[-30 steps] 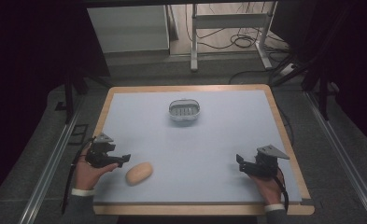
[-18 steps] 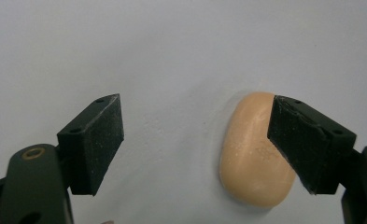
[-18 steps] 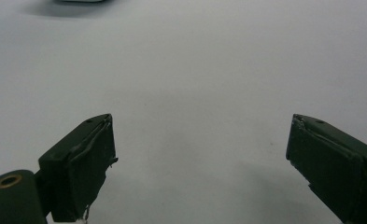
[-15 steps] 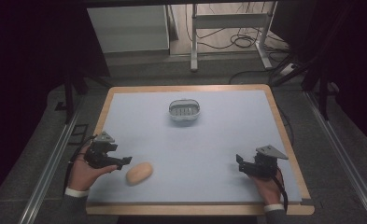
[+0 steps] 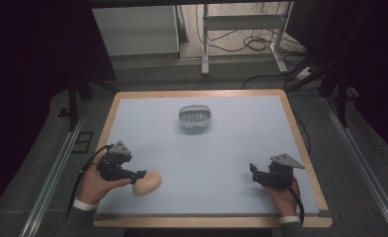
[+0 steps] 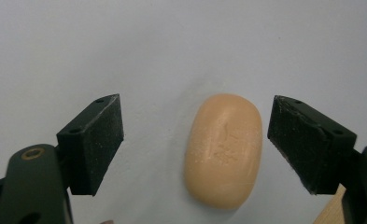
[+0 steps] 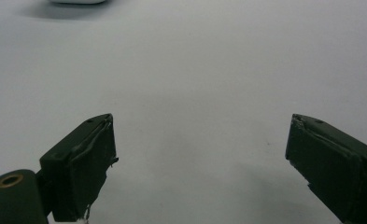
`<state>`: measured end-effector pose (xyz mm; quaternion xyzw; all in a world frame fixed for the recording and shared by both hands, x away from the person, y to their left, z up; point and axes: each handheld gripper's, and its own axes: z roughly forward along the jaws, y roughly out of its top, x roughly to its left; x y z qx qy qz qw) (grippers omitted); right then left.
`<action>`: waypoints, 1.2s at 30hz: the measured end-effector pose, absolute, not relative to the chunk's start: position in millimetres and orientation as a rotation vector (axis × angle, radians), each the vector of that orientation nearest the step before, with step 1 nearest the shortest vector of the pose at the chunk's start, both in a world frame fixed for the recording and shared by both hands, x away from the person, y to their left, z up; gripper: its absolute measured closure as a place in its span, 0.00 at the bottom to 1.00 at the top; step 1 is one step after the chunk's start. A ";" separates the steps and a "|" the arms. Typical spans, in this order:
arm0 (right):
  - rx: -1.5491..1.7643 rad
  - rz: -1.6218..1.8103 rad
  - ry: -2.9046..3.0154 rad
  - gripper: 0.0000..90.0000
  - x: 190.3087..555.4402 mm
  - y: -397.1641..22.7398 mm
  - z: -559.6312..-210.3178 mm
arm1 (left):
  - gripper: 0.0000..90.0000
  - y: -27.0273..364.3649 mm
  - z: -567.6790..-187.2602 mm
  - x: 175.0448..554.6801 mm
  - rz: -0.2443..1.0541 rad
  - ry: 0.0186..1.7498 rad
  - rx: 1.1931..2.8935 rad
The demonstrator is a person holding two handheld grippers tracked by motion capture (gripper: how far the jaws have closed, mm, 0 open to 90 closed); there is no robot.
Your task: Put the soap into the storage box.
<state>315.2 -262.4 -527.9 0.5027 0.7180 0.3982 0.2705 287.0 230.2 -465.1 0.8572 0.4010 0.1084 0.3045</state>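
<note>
The left gripper (image 6: 197,149) stands wide-jawed astride the tan oval soap bar (image 6: 223,149), which lies flat on the pale blue surface (image 5: 221,153), nearer one jaw; centring before closing would steady the grasp. The right gripper (image 7: 209,163) gapes wide, well apart from the bar.

Left gripper (image 5: 141,174), jaws spread wide, at the table's (image 5: 231,153) near-left corner; right gripper (image 5: 253,173), likewise spread, near-right.

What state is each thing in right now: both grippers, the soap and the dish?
Left gripper: open, jaws either side of the soap, not touching.
Right gripper: open, holding nothing.
Soap bar: lying flat on the table, ungripped.
Soap dish: upright, nothing in it.
</note>
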 end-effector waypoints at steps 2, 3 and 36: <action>1.356 1.074 1.931 0.10 315.1 -262.7 -527.8 | 0.20 226.4 -466.3 286.2 0.281 1.051 2.287; 1.357 1.074 1.931 0.10 315.2 -262.8 -527.8 | 0.20 224.7 -466.8 285.7 0.278 1.045 2.296; 1.351 1.057 1.935 0.10 315.5 -261.3 -528.1 | 0.21 199.3 -512.2 284.0 0.168 1.010 2.481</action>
